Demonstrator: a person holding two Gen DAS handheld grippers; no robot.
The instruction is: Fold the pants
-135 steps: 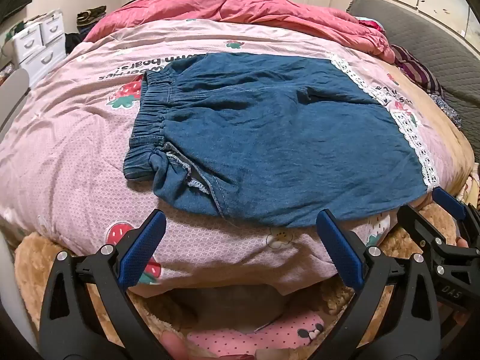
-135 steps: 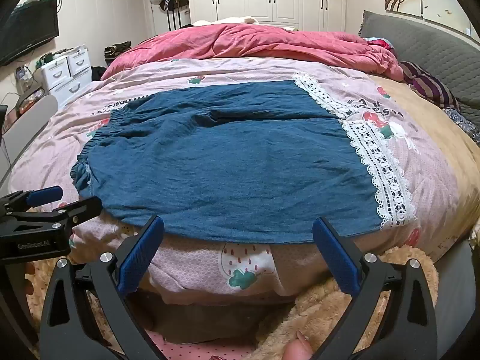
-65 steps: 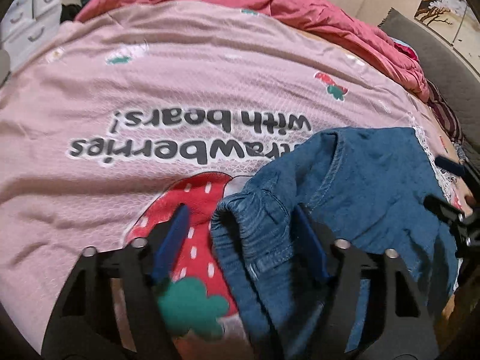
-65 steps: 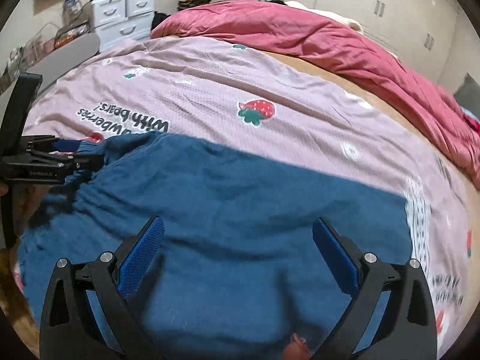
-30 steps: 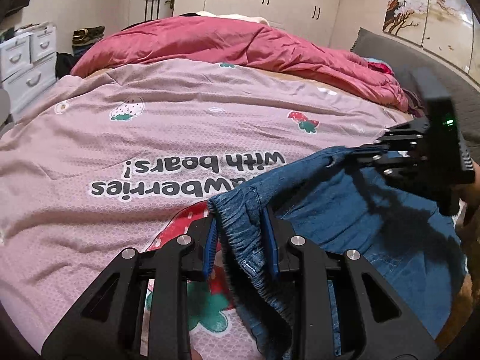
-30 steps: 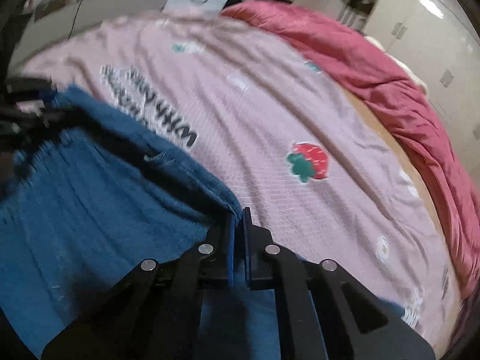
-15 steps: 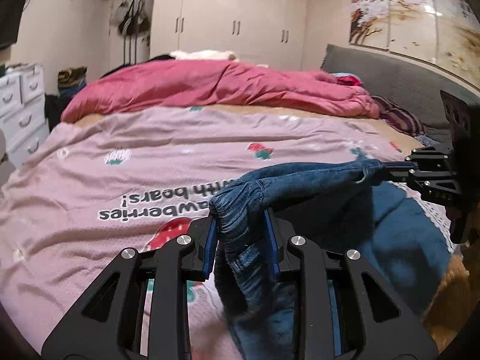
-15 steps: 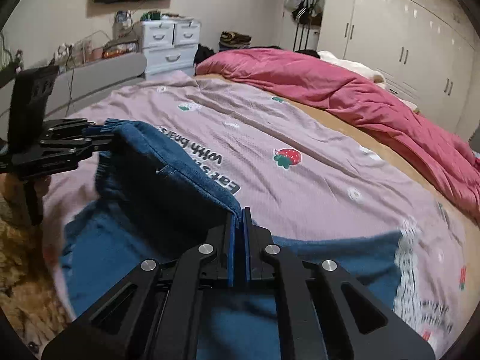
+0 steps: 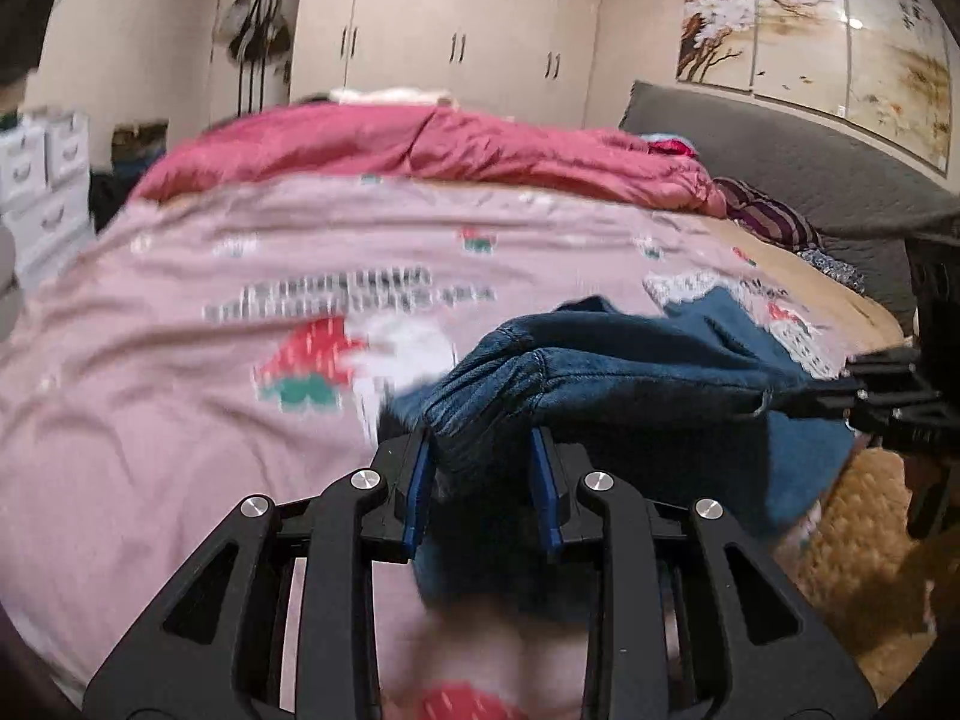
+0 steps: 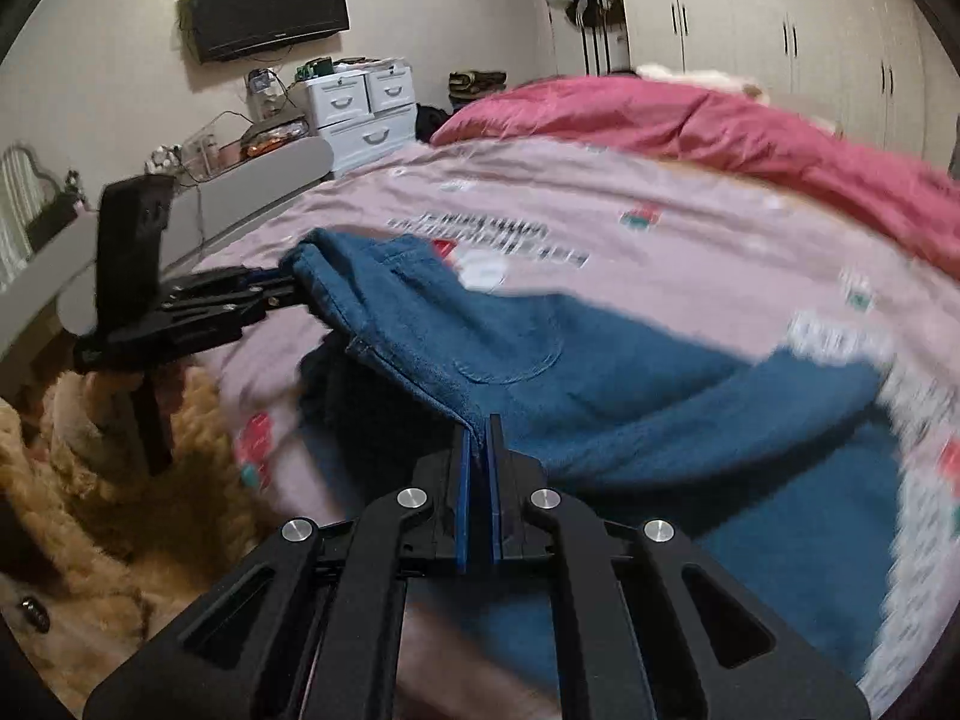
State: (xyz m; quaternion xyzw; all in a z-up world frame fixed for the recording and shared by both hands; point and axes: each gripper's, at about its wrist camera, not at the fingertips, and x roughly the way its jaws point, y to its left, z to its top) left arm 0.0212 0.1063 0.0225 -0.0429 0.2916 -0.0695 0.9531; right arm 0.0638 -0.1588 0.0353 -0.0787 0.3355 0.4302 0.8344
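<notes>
Bedroom, pink quilt [image 9: 180,420] on bed, pants [image 10: 510,348] lifted over it.
Left gripper [image 9: 480,462] clamped on bunched waistband; right gripper [image 10: 478,450] pinched tight on thin pants edge; cloth stretched between both, rest of pants lying on quilt near lace trim [image 9: 798,342].

The pants [image 10: 540,360] are dark blue denim with white lace [image 9: 798,342] trim, the bedspread [image 9: 150,390] pale pink with red-and-green strawberries and dark lettering, the quilt [image 10: 750,126] deep pink, the gripper pads [image 9: 416,492] blue on black.
</notes>
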